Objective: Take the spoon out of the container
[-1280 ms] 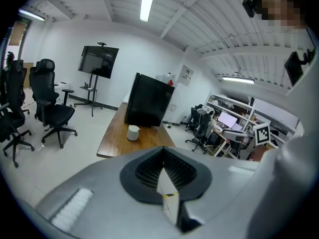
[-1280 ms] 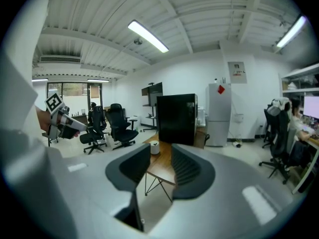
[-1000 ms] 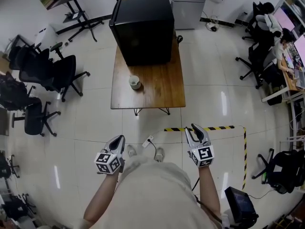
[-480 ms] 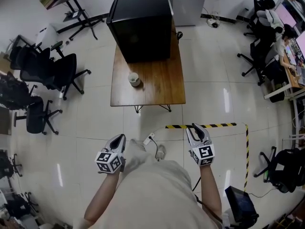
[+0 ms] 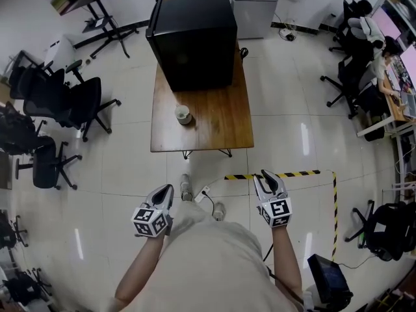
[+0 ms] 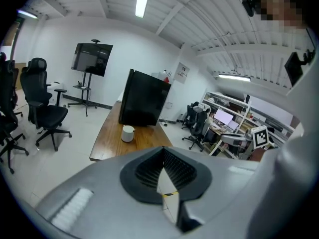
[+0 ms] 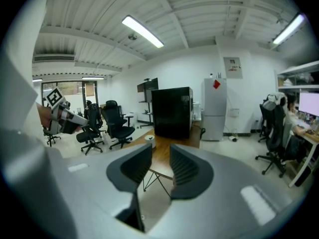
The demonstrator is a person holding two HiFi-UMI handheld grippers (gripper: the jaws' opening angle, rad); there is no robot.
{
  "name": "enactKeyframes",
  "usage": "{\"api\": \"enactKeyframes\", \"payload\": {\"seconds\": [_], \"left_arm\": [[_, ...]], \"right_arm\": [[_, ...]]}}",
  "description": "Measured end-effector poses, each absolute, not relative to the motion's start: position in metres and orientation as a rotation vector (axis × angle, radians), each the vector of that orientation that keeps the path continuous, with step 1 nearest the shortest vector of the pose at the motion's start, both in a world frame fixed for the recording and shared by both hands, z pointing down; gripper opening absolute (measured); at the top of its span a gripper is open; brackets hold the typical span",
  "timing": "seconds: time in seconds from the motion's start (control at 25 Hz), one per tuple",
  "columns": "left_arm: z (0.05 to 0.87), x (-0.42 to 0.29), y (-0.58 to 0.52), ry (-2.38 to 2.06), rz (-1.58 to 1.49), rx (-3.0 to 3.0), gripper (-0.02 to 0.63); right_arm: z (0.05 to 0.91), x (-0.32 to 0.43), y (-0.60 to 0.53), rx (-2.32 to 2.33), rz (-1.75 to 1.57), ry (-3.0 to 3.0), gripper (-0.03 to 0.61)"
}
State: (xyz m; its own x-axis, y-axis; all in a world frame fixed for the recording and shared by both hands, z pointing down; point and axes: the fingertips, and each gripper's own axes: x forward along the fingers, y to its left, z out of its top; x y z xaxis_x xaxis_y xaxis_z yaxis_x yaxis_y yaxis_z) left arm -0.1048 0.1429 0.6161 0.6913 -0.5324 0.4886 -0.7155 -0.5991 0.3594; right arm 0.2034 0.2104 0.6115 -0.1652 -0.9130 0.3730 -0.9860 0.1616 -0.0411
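The person stands on the tiled floor (image 5: pixel 130 161), well back from the wooden surface (image 5: pixel 208 119), with 1 tool in each hand held out ahead. The white container (image 5: pixel 184 114) stands on the surface toward its left side in the head view, just in front of the black cabinet (image 5: pixel 193 36) that takes up the far end. The spoon is too small to make out from here; only the container's pale wall and rim show.

The left tool (image 5: pixel 163 194) points toward the surface and is well apart from the container. In the left gripper view its jaws meet at the tips, leaving only a thin wedge of floor visible behind them, and they hold nothing. The right tool (image 5: pixel 268 179) hangs just beside a strip of yellow-and-black tape (image 5: pixel 286 173) on the floor. In the right gripper view its jaws stand a narrow way apart and have just been closing a little, with nothing between them — only the surface's legs and the floor show through the gap.

A white power strip (image 5: pixel 203 192) lies on the floor between the 2 tools, beside the person's forward shoe (image 5: pixel 186 186). Black office chairs (image 5: pixel 75 103) stand left of the surface.
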Motion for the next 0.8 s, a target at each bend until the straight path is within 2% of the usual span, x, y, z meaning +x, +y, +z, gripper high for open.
{"api": "enactKeyframes", "payload": {"seconds": [0.36,0.8], "left_arm": [[0.611,-0.102,0.066,-0.864,0.440,2.413,-0.003],[0.606,-0.131,-0.035,-0.810,0.409,2.433,-0.003]], "right_arm": [[0.600,0.187,0.156,1.873,0.407,-2.125,0.114],[0.582,0.137,0.064,1.864,0.380,-2.105,0.114]]}}
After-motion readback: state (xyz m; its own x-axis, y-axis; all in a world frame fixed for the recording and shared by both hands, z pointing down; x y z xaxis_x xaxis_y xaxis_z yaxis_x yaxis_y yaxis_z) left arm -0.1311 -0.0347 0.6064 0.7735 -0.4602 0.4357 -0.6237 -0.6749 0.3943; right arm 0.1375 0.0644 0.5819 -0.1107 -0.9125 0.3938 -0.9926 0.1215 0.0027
